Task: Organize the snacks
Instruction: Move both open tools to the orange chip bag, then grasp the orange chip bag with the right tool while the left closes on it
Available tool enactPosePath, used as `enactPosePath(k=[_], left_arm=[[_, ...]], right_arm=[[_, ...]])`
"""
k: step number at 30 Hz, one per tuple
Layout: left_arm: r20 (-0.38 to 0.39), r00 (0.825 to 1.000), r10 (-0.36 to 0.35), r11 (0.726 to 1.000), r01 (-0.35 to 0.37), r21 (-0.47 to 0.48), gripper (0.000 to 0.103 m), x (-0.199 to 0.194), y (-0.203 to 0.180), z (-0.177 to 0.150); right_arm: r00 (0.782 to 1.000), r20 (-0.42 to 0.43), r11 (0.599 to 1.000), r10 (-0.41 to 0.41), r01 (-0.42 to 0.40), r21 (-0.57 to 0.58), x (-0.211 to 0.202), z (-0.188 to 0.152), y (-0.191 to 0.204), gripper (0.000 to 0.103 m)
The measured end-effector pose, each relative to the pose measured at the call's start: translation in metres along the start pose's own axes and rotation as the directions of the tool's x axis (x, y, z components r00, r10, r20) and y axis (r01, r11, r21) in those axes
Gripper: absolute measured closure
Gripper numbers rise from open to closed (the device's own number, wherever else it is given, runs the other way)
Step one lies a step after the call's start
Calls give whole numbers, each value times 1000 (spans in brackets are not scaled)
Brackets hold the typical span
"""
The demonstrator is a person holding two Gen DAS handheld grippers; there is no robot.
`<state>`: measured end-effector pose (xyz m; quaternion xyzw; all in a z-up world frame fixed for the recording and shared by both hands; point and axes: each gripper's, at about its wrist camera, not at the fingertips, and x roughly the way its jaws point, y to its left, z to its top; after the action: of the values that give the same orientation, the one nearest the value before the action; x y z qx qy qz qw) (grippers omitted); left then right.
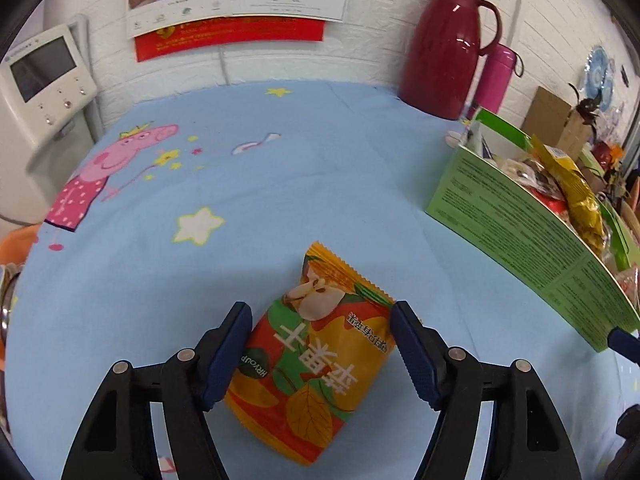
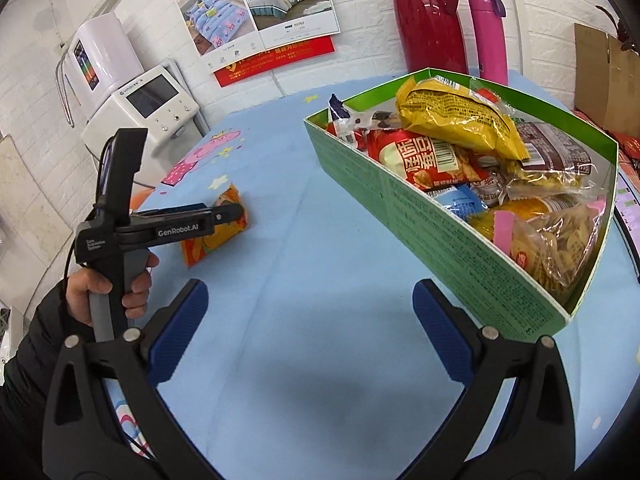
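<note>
An orange and red snack packet point(image 1: 316, 364) lies on the blue tablecloth point(image 1: 280, 184). My left gripper point(image 1: 322, 320) straddles it, and both blue pads touch its sides, so the gripper is shut on it. From the right wrist view the same packet point(image 2: 232, 200) sits under the left gripper point(image 2: 230, 214), which a hand point(image 2: 100, 288) holds. A green box point(image 2: 440, 216) heaped with several snack bags stands to the right. My right gripper point(image 2: 310, 308) is open above bare cloth, just left of the box's near corner, holding nothing.
A dark red thermos jug point(image 1: 448, 48) and a pink bottle point(image 1: 496, 80) stand at the back by the white brick wall. A white appliance point(image 1: 44, 92) is at the left edge. A brown cardboard box point(image 2: 604, 80) sits behind the green box.
</note>
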<state>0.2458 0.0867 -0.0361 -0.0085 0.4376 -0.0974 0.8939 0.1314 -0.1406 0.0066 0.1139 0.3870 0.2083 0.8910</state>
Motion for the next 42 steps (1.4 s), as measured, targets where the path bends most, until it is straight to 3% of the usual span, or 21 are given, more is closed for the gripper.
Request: enactPosePath(k=[4,9,12,15,17,20,22,26,30,33,35,37,42], left_arm=[[8,996,-91,994,90,66,30,-13,-19,-23],[-26,976,-218,965,220,141,30,-40,-57,-65],[-43,973,-225,961,229,156,30,-65,-74,-86],[13,970,-242,969,241,49,24,-99,-55,-96],[15,966,-257,962,258,-92,22,-114,-30,-102],[-23,947,-319,911,300,-284,24,-114,1,-117],[-36,940,-340,886,307,-346,28,-108,7,-128],[-31,944,-328,890,298,-344,39,-100,2,-134],[-42,941,-335,896,304,-325,48,-92,-5,-128],[-50,941,-334,903,304,-303,53,-88,-10,-124],[-56,938,-341,904,311,-294,61,-87,-11,-125],[-60,940,-337,909,308,-282,70,-84,-14,-124],[-68,940,-334,913,304,-272,70,-80,-18,-117]], right_arm=[[1000,8,1000,8,-8,7,-6,-1,-3,1],[1000,-1,1000,28,-28,10,-16,-10,-6,1],[999,-16,999,46,-46,11,-22,-18,-8,1],[995,-34,996,89,-88,20,-26,-24,-11,1],[988,-61,989,145,-144,31,-24,-24,-12,1],[965,-119,972,233,-232,26,-13,-19,-7,1],[946,-162,959,279,-283,-1,-3,-14,2,3],[909,-257,937,329,-348,-31,21,-5,18,19],[897,-317,940,308,-338,-43,41,-3,22,37],[871,-338,926,355,-377,1,50,-8,20,54],[856,-356,918,376,-395,21,54,-16,19,69],[852,-364,919,375,-393,26,55,-27,18,74],[866,-336,924,371,-382,36,44,-30,12,73]])
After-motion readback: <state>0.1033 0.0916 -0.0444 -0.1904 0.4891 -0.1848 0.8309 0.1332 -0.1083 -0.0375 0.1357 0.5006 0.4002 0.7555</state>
